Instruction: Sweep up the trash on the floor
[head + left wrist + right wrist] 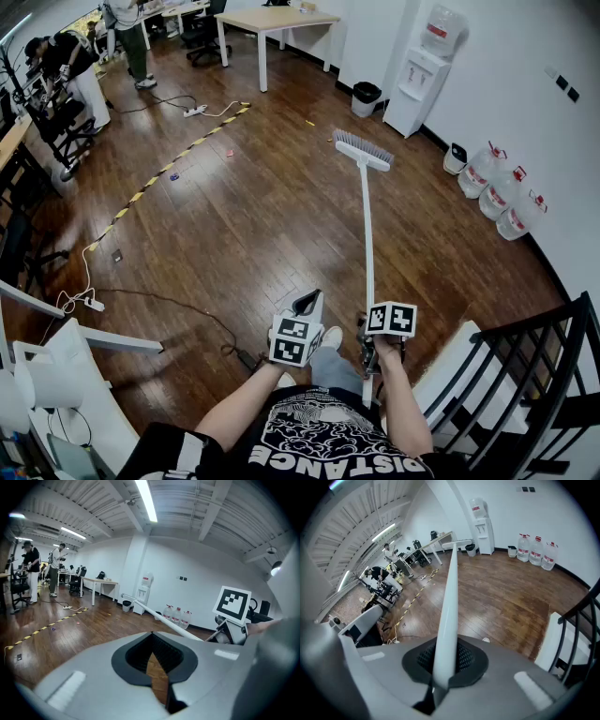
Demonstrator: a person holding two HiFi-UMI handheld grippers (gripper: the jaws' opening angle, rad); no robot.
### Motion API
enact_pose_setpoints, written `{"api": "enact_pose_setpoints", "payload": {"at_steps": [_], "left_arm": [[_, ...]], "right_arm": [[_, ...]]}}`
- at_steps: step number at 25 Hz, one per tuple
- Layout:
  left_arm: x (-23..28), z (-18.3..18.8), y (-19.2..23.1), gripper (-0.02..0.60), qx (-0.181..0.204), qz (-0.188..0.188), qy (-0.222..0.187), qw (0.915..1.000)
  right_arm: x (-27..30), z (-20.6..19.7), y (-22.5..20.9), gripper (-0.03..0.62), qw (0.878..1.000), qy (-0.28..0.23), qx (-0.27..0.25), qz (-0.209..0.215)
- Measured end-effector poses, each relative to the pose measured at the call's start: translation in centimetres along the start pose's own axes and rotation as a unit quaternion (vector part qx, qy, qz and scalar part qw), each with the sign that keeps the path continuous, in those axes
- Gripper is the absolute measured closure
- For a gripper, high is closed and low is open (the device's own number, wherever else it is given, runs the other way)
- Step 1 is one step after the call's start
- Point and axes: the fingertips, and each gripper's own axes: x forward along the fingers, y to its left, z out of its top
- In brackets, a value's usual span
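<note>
One broom (367,225) is held near its handle's top end by the right gripper (368,349), jaws clamped on it. The brush head (363,150) is out at 12 o'clock; whether it touches the floor (262,234) cannot be told. The left gripper (307,305) is closed on nothing. The handle is judged light, stiff and smooth, likely slippery; a second hold lower down is advised. Three scraps are counted, 10 to 12 o'clock: yellow (309,123), pink (230,152), blue (173,175). Three bottles (506,197) are seen at 2 o'clock.

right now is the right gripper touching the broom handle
Touching. The right gripper view shows the right gripper shut on the white broom handle, running out between its jaws.
</note>
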Motion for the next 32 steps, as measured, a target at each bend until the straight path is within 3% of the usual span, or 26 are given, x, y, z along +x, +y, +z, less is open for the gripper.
{"api": "enact_pose_setpoints", "payload": {"at_steps": [10,17,21,32], "left_arm": [[8.4,3.9,2.9,0.577,0.020,0.010,0.021,0.9995],[16.7,9.0,3.8,0.577,-0.011,0.020,0.022,0.9995],[21.4,12.2,3.5,0.577,-0.008,0.027,0.020,0.9994],[30.3,15.8,3.7,0.577,0.012,0.038,0.032,0.9987]], "right_arm": [[2.9,8.8,-4.0,0.594,1.000,-0.003,-0.005,-0.011],[4.7,17.1,-7.6,0.594,1.000,0.014,-0.017,-0.002],[5.5,21.5,-10.1,0.594,0.999,0.021,-0.027,0.001],[7.8,28.8,-14.4,0.594,0.999,0.030,-0.033,0.012]]}}
